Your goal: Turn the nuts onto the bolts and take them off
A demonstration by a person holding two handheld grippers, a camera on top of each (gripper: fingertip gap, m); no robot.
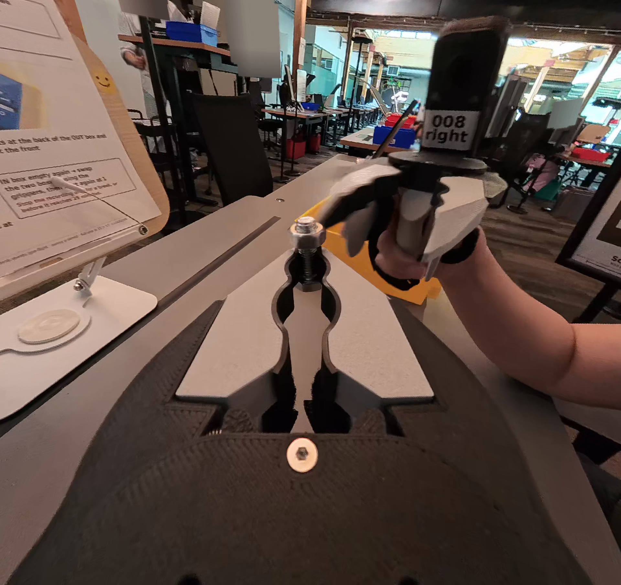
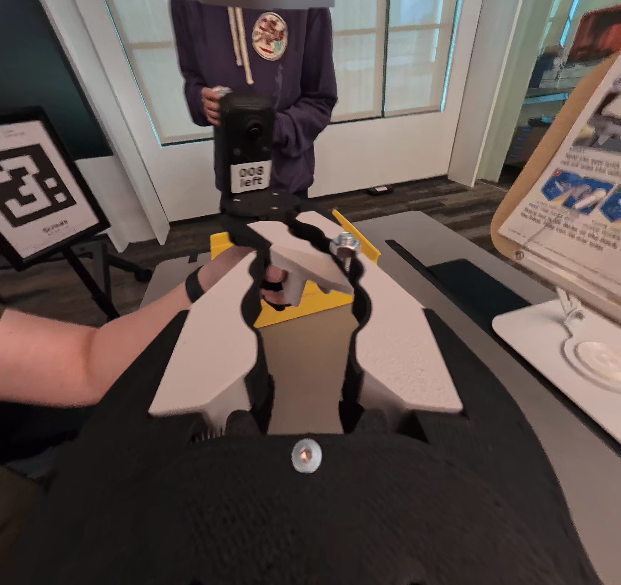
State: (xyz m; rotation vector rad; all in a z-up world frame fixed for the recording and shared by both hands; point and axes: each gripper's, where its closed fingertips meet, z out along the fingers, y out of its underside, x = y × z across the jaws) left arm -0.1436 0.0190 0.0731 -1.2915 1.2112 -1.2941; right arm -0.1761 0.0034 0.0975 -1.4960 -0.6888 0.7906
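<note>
Left hand-held gripper [image 1: 307, 274] clamps bolt [image 1: 306, 263], nut [image 1: 306, 233] on; right hand-held gripper [image 2: 304, 271] open; both white-labelled.

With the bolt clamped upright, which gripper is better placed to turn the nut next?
Right. The left gripper is shut on the bolt, holding it upright. The right gripper is open and empty, its fingers right beside the nut at the bolt's top.
</note>
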